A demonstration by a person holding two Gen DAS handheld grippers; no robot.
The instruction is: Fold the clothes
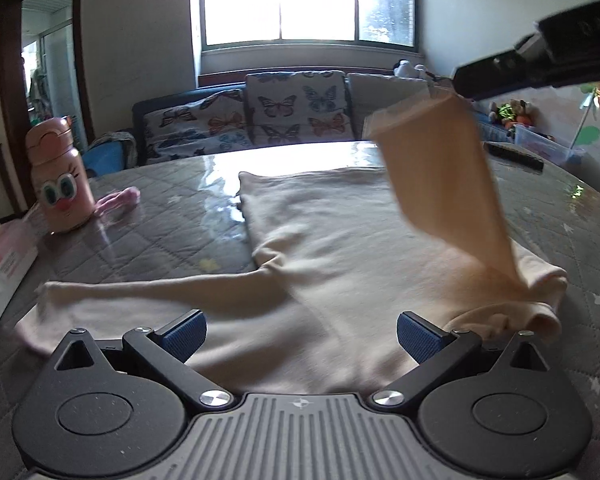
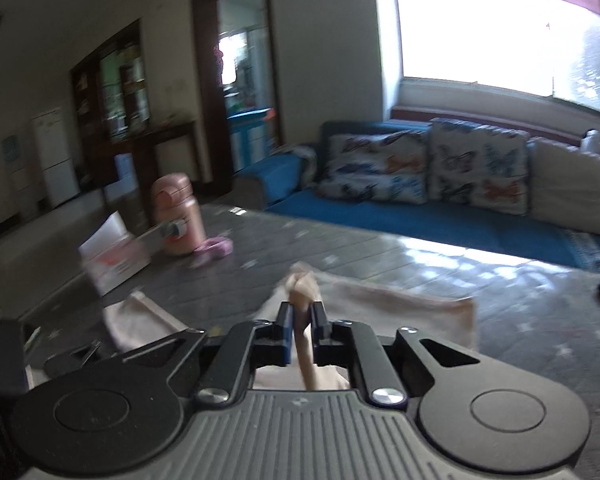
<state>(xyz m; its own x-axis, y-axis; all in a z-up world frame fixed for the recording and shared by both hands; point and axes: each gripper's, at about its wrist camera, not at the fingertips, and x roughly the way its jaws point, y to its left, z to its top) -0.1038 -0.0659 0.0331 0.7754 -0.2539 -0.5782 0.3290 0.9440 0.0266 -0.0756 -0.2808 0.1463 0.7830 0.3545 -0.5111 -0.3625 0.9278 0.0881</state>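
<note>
Ahead of the left gripper [image 1: 300, 330], a cream long-sleeved top [image 1: 340, 248] lies spread on the grey quilted table [image 1: 148, 216]. This gripper's blue-padded fingers [image 1: 184, 334] stand wide apart with nothing between them, low over the near edge of the garment. One sleeve [image 1: 140, 292] runs out flat to the gripper's left along the tabletop. To its right, the other sleeve [image 1: 440, 172] is lifted off the table and hangs taut up toward the right gripper [image 1: 460, 80], which enters dark from the upper right corner of this view and pinches the cuff end. Farther off to the left stand a pink bottle with a cartoon face [image 1: 58, 176], a pink cloth [image 1: 118, 200] just beside it, and a white box [image 1: 4, 256] at the table's edge. Beyond the table is a sofa with butterfly cushions [image 1: 296, 108] under a bright window [image 1: 308, 0].

From the right wrist view, the right gripper [image 2: 300, 320] is closed tight on a bunched bit of the cream sleeve [image 2: 304, 284], the fabric poking out ahead of the pads and trailing back beneath the gripper's body. Below and ahead, the rest of the top [image 2: 400, 304] lies on the table [image 2: 380, 256], blurred. Off to the gripper's left sit the pink bottle [image 2: 176, 216], the pink cloth [image 2: 216, 248] and the white box [image 2: 112, 260]. The sofa cushions [image 2: 476, 164] lie ahead to the right.
</note>
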